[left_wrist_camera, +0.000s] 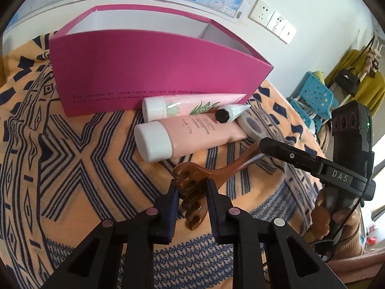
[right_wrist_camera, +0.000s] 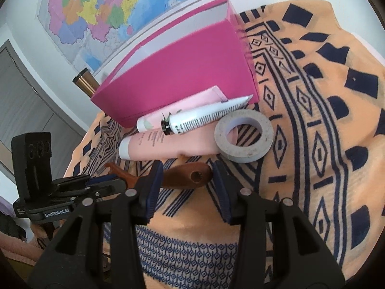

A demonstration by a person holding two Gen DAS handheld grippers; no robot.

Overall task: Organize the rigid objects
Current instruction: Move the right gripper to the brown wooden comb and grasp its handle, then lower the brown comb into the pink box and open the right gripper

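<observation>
I have both tongs on the brown claw-headed scalp massager [left_wrist_camera: 192, 192], which lies on the patterned orange cloth [left_wrist_camera: 72, 156] near me, in front of the tubes. My left tongs [left_wrist_camera: 192, 192] are clamped on its pronged head, the blue pads pressing on both sides. My right tongs [right_wrist_camera: 186, 183] straddle the handle end with the hole; the left pad seems to touch it, a gap shows at the right pad, so I read them as parted rather than gripping. The step in hand, as I judge it, is picking up the massager to put it in the pink open box [left_wrist_camera: 156, 77] at the far side. Between the two lie a large pink tube [left_wrist_camera: 187, 134], a second pink tube with leaf print [left_wrist_camera: 192, 103], a small white tube with black cap [left_wrist_camera: 231, 113] and a roll of tape [left_wrist_camera: 251, 125]. Next move: withdraw the right tongs, lift with the left clear over the tubes, and lower past the box's near wall.
</observation>
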